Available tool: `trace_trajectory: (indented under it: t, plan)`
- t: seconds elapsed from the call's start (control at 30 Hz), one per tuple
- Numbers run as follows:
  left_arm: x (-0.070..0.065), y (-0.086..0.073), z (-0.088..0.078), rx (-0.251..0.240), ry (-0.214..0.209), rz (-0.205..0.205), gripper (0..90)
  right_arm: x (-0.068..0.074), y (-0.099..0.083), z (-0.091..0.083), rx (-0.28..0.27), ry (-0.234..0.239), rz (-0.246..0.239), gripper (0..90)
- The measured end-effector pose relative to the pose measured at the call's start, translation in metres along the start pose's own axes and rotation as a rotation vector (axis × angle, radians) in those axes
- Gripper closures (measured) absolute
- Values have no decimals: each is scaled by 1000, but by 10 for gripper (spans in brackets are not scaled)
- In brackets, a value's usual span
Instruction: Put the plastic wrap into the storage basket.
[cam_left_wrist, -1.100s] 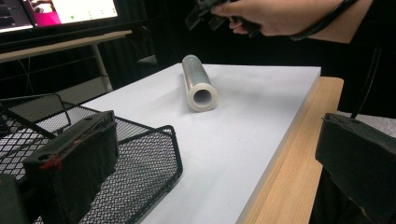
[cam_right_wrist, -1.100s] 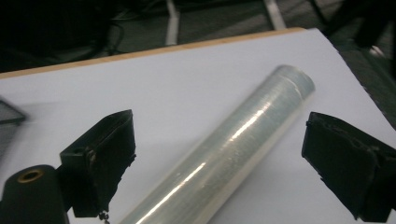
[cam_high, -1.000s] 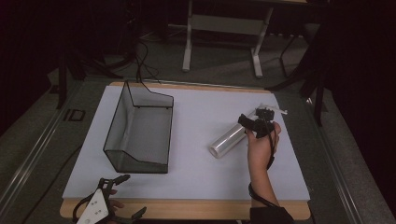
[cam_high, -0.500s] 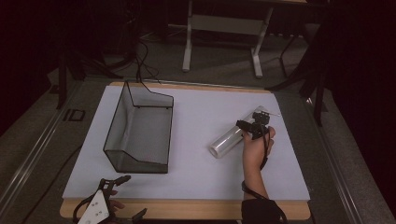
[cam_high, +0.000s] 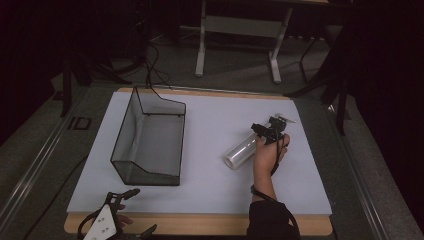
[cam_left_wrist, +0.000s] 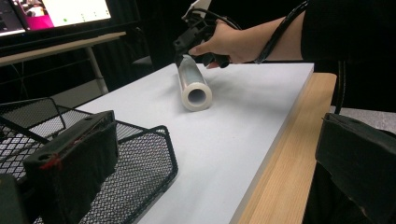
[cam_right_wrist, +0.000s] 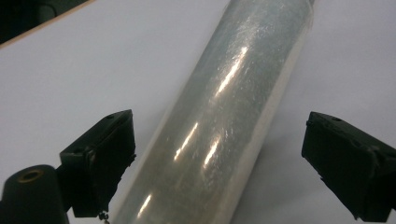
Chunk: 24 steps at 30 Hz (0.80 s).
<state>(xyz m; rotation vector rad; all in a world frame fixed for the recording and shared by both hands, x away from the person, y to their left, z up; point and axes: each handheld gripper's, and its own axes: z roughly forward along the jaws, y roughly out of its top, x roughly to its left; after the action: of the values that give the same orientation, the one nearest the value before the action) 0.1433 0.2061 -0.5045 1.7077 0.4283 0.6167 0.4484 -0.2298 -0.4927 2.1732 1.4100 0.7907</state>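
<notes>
Right of the basket (cam_high: 150, 142), the roll (cam_high: 242, 151) lies flat on the mat; the right gripper (cam_high: 265, 131) straddles its far end, jaws apart, ready to clamp. The left gripper (cam_high: 131, 210) idles near the basket, jaws apart.

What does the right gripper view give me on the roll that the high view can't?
Right gripper view: the right tongs stand open, jaws either side of the plastic-wrap roll, a clear gap at the right jaw; contact at the left jaw I cannot tell. High view: the wire basket left of the roll, the left tongs near the table's front edge. Both show the roll lying on the white table.
</notes>
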Motion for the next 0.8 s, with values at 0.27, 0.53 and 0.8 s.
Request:
trace_trajectory:
  t: [0.27,0.53,0.8]
  plan:
    - [0,0,0,0,-1,2,0,2,-9,14,55,5,21,96]
    - [0,0,0,3,4,4,0,5,-14,22,122,39,77,132]
    - [1,0,-1,2,9,4,0,8,-10,24,170,46,103,189]
